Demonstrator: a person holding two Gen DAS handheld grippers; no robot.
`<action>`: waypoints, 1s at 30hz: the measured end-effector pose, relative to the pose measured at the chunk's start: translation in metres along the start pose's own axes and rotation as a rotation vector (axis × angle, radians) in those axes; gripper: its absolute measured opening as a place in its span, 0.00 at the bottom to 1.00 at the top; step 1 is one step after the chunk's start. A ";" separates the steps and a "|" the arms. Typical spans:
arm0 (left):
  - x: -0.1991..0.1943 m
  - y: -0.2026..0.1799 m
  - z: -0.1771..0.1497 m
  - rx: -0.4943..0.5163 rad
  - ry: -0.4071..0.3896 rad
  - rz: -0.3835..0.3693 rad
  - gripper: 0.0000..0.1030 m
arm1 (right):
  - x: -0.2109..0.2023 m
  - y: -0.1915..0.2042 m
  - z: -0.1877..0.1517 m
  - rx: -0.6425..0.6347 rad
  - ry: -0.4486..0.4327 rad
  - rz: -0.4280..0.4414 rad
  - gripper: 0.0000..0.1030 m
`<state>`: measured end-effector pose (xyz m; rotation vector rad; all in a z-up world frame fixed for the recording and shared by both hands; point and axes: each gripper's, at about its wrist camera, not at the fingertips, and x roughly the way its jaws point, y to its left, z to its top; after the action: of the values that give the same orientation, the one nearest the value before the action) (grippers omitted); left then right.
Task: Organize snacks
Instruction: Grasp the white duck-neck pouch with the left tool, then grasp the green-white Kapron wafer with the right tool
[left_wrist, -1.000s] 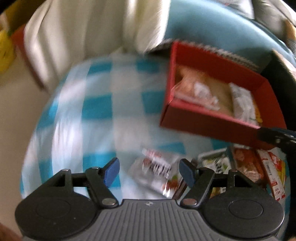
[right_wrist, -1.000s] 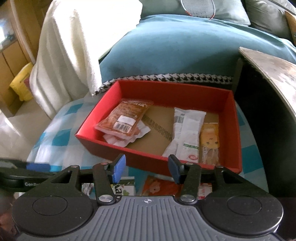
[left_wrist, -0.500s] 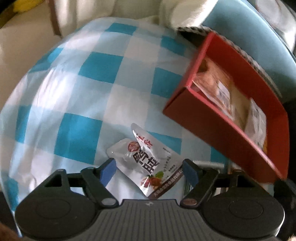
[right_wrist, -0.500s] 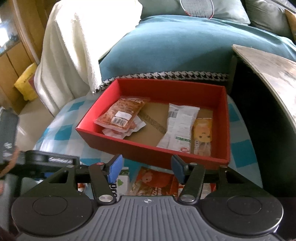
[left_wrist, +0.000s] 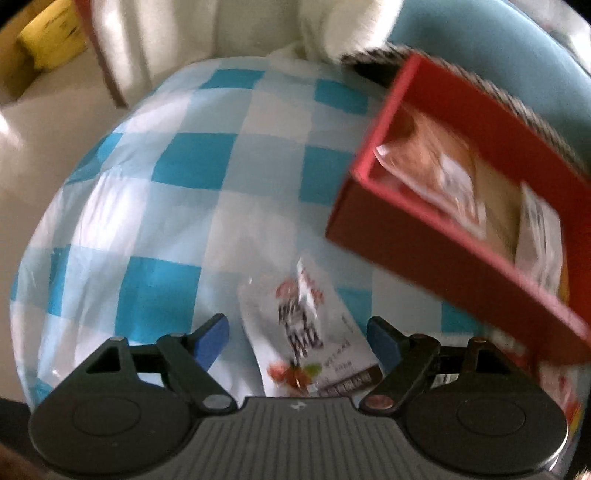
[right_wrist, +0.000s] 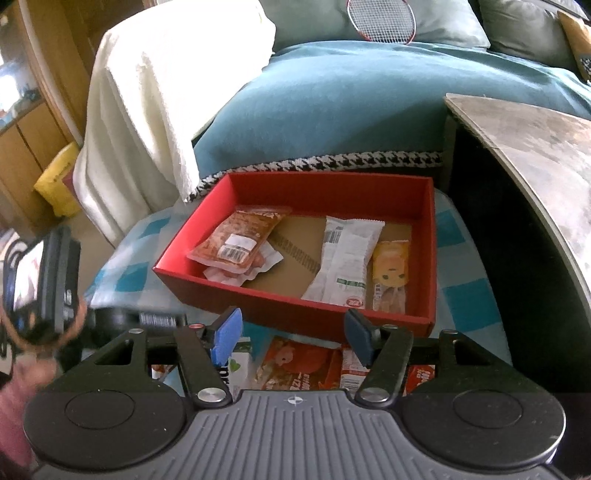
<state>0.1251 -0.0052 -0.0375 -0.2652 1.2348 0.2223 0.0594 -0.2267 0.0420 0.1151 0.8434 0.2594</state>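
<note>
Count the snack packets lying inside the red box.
4 visible: orange-brown packet left, atop a pale one; white packet centre; yellow packet right. More may hide beneath.

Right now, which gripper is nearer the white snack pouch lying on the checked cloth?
Left. The left gripper hangs right over the white snack pouch, open jaws on either side of it, not touching. The right gripper is off by the red box, over other packets.

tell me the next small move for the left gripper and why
Probably lower the left gripper a little further and close on the white packet. Its jaws have just been opening and stand open on either side of the packet, which lies flat on the checked cloth, outside the red box.
</note>
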 end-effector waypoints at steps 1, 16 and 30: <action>-0.001 0.000 -0.005 0.029 0.017 0.002 0.74 | 0.000 0.001 0.000 -0.003 0.001 0.001 0.67; -0.011 0.002 0.005 0.137 -0.028 -0.015 0.75 | 0.017 0.023 -0.007 -0.049 0.074 0.022 0.70; -0.007 0.045 0.005 0.185 0.007 -0.023 0.47 | 0.051 0.048 -0.006 -0.065 0.148 0.059 0.62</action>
<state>0.1135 0.0392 -0.0331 -0.1203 1.2500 0.0860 0.0789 -0.1670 0.0106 0.0600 0.9786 0.3536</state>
